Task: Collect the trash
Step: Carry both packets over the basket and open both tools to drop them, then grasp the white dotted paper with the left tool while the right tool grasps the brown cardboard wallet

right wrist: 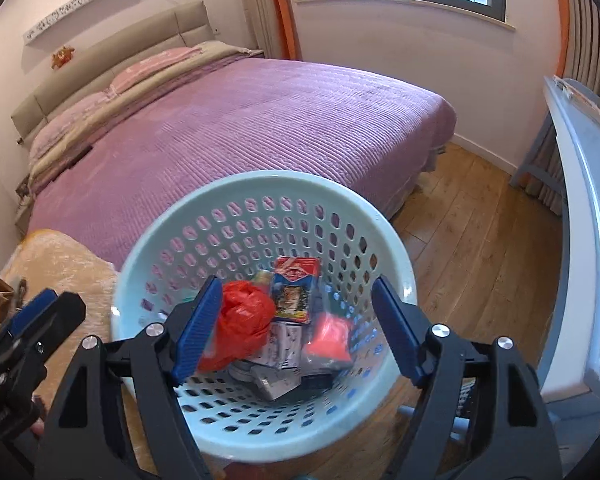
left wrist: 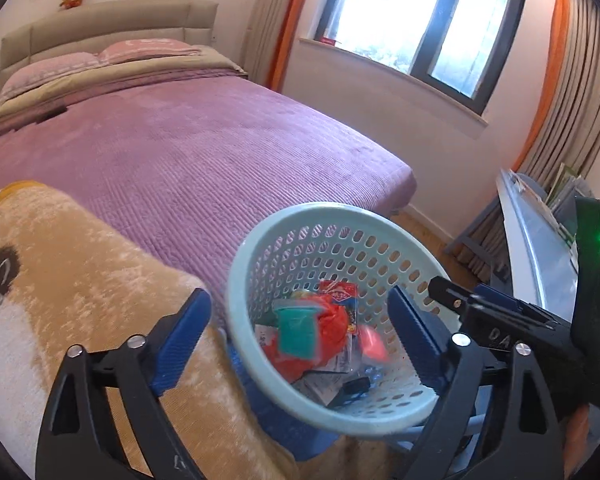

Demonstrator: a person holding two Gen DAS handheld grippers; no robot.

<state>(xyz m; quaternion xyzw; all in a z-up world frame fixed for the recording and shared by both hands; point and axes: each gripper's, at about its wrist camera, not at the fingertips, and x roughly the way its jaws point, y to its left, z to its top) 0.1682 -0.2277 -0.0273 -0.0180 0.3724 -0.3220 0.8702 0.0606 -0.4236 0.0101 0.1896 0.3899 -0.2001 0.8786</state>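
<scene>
A pale blue perforated trash basket holds several pieces of trash: a red plastic bag, a teal cup-like piece that looks blurred, a printed red and blue packet and a pink wrapper. My left gripper is open and empty over the basket's mouth. My right gripper is open and empty, its fingers over the basket. The right gripper also shows at the right in the left wrist view.
A bed with a purple cover lies behind the basket. A tan plush blanket is at the left. A white desk edge stands at the right. Wooden floor lies between.
</scene>
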